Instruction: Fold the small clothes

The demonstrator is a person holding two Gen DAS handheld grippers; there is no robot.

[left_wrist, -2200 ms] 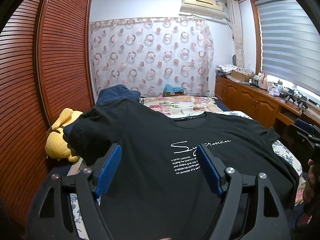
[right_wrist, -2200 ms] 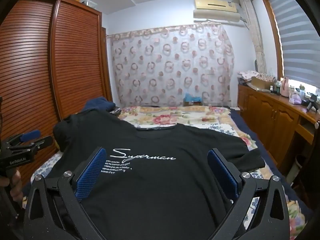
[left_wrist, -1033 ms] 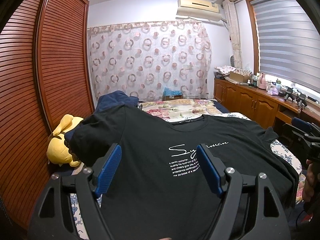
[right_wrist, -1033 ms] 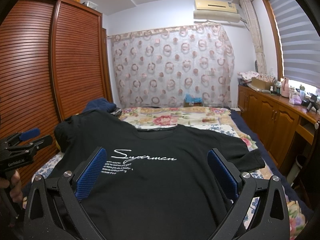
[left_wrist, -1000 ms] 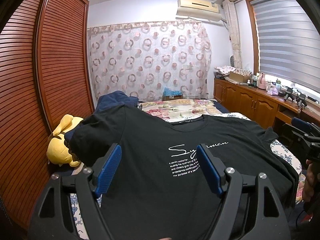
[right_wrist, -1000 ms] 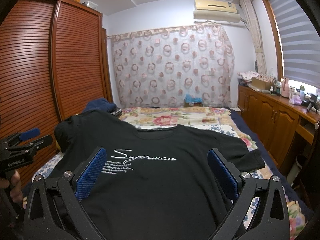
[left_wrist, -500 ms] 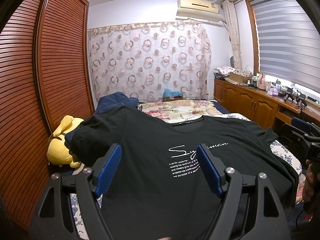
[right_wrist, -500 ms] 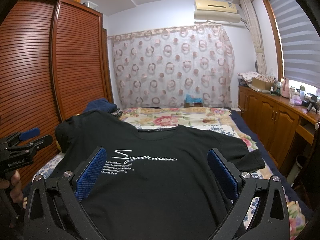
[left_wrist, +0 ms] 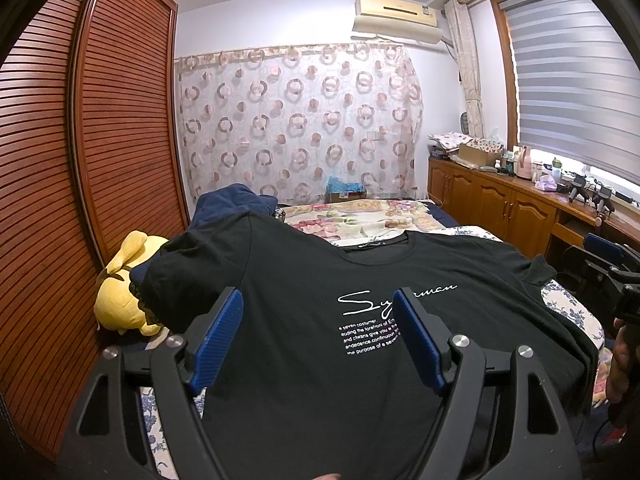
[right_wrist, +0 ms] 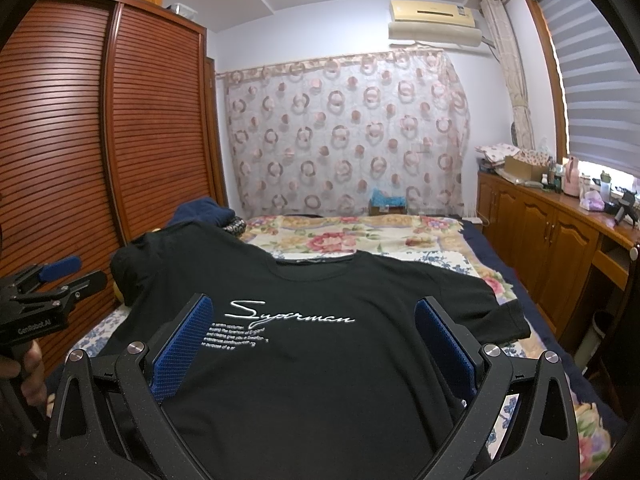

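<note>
A: What is shown from the left wrist?

B: A black T-shirt [left_wrist: 304, 320] is seen spread face up on the bed [left_wrist: 360, 220], collar away. The left gripper [left_wrist: 318, 320] is held wide over its left half, nothing gripped.

A: And from the right wrist?

B: The right gripper [right_wrist: 312, 330] is held wide and empty over the chest print. The shirt's long axis is judged to run straight ahead; the left sleeve [right_wrist: 132, 268] is nearer the left gripper, the right sleeve [right_wrist: 500, 312] nearer the right.
</note>
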